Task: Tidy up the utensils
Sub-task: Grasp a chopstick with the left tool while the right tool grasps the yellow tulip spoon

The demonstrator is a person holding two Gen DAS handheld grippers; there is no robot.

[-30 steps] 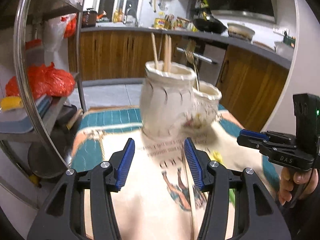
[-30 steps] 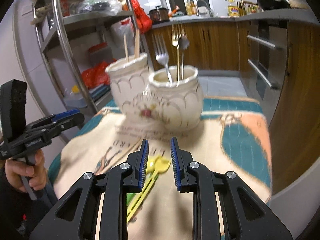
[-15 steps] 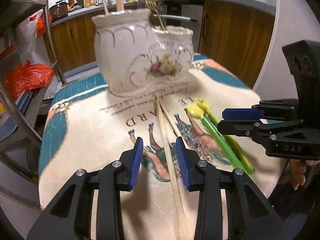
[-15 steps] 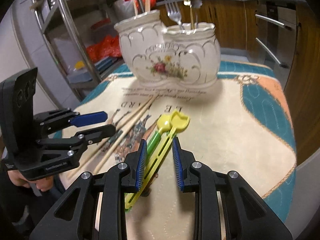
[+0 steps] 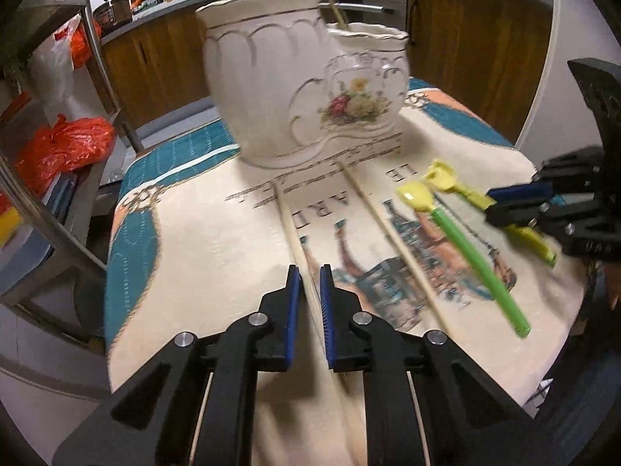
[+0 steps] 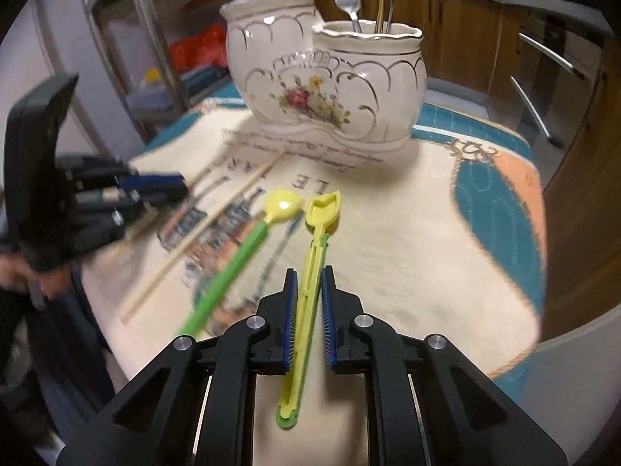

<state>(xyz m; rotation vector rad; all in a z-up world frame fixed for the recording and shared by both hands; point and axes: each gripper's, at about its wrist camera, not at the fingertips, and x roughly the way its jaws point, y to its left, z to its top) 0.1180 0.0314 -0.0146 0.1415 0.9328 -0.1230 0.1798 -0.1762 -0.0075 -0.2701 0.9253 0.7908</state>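
Note:
A white double ceramic utensil holder (image 5: 306,81) (image 6: 330,77) stands at the back of the printed tablecloth, with chopsticks in one pot and forks in the other. My left gripper (image 5: 309,272) is low over the cloth, its jaws narrowly open around a wooden chopstick (image 5: 289,221). A second chopstick (image 5: 392,233) lies to its right. My right gripper (image 6: 309,275) has narrowly open jaws around the handle of a yellow plastic shovel-shaped utensil (image 6: 314,248). A yellow spoon with a green handle (image 6: 240,256) (image 5: 462,248) lies beside it.
The tablecloth (image 6: 427,233) covers a small table with edges close on all sides. A metal shelf rack with orange bags (image 5: 62,147) stands to the left. Wooden kitchen cabinets (image 5: 477,39) run behind.
Both grippers moved down and forward toward the cloth. The left jaws narrowed around the chopstick. The right gripper now straddles the yellow utensil's handle.

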